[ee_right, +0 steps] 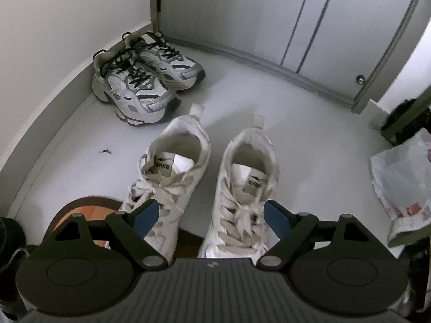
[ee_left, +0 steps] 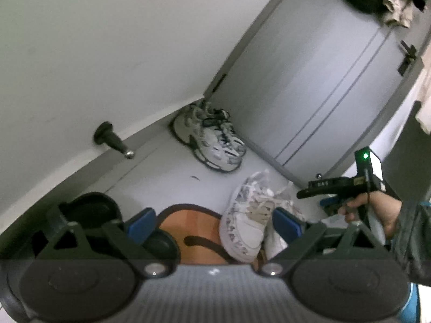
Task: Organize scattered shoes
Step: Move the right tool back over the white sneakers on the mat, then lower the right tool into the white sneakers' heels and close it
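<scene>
Right wrist view: right gripper (ee_right: 210,216) has its fingers spread wide, nothing clamped; the blue pads (ee_right: 146,215) flank the toe ends of a white sneaker pair (ee_right: 207,177). The two white shoes stand upright side by side on the pale floor (ee_right: 242,94), a narrow gap between them, heel tabs pointing to the far side, toes toward the camera. Whether the pads touch the shoe sides cannot be told. Farther off and to the left, a silver-and-white pair with black laces (ee_right: 142,80) sits in the corner where the white wall (ee_right: 67,27) meets the grey door (ee_right: 256,13), the two shoes pressed together, toes pointing right. A small dark scrap (ee_right: 105,151) lies on the floor left of the white pair. A white plastic bag with red print (ee_right: 401,183) lies at the right edge. An orange-brown mat (ee_right: 89,210) shows under the near-left finger. Left wrist view, tilted: left gripper (ee_left: 212,224) also released, fingers apart, holding nothing, above the mat (ee_left: 194,223) near a black shoe (ee_left: 91,210) at its left. The white pair (ee_left: 247,215) lies just right of centre; the person's right hand (ee_left: 374,212) grips the other tool's handle. A door stopper (ee_left: 113,140) projects from the wall.
</scene>
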Demonstrator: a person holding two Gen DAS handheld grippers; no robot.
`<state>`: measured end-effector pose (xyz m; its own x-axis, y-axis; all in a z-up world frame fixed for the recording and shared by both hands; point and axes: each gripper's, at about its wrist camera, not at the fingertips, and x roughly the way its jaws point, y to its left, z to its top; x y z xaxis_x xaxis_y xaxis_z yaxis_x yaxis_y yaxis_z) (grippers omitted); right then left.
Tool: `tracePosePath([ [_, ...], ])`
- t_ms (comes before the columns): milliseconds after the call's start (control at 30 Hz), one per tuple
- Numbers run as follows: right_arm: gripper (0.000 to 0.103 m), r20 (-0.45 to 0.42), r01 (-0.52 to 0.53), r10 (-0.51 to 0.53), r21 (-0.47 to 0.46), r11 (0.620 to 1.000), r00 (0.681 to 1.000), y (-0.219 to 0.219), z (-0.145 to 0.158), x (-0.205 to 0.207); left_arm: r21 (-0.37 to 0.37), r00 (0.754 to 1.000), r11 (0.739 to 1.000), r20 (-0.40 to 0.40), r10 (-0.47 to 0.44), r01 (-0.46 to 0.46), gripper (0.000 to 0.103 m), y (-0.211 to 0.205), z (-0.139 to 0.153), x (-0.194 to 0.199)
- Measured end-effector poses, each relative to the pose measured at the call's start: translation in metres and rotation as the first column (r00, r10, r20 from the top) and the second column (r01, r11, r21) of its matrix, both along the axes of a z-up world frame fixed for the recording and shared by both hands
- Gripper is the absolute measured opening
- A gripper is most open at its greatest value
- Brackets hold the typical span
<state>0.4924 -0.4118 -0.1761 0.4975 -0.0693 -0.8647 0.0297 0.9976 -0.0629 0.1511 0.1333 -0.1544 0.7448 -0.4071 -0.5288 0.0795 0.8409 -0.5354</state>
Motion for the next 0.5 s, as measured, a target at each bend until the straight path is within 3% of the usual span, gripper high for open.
tracePosePath([
  [200,0.089,-0.009,0.0,0.0,0.012,1.0,1.0,-0.006,-0.025,0.041,-0.1,0.998,0.993,0.006,-0.055,0.055,0.095,0.006,-0.005,0.002],
  [267,0.089,-0.026,0.008,-0.008,-0.015,1.0,1.0,-0.009,-0.034,0.061,-0.111,0.998,0.992,0.002,-0.068,0.068,0.095,0.003,-0.007,0.002],
  [500,0.084,-0.023,0.036,-0.036,0.027,0.999,0.999,-0.012,-0.05,0.081,-0.112,0.998,0.992,-0.008,-0.058,0.056,0.095,-0.005,-0.011,0.005],
])
